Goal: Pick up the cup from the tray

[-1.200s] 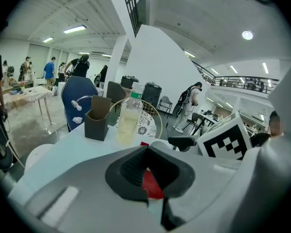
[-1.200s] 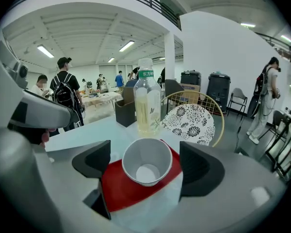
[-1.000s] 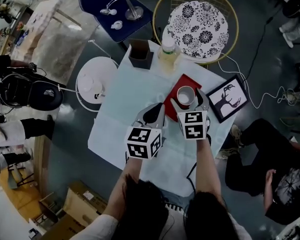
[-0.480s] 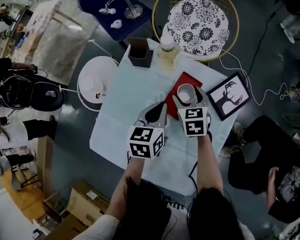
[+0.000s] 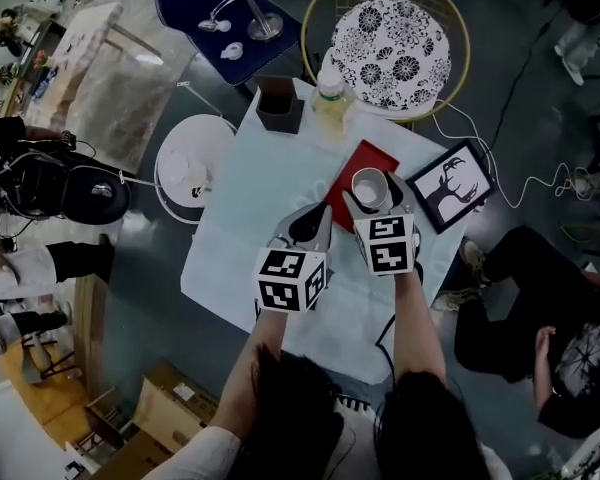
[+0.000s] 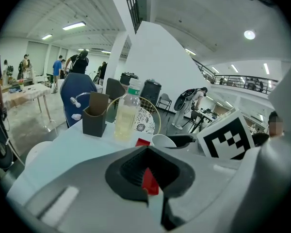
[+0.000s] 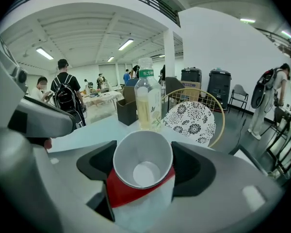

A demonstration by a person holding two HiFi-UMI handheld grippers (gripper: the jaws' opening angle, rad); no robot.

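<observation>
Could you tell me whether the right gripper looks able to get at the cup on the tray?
Likely yes: the cup stands on the red tray between the jaws of the right gripper, which seem to touch its rim; nothing blocks it.

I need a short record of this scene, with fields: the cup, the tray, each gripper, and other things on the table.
cup: white, empty, over the tray
tray: red, flat, on the table
right gripper: jaws closed on the cup's sides
left gripper: jaws together, holds nothing, left of the tray
other things: bottle, dark box, both at the far edge
</observation>
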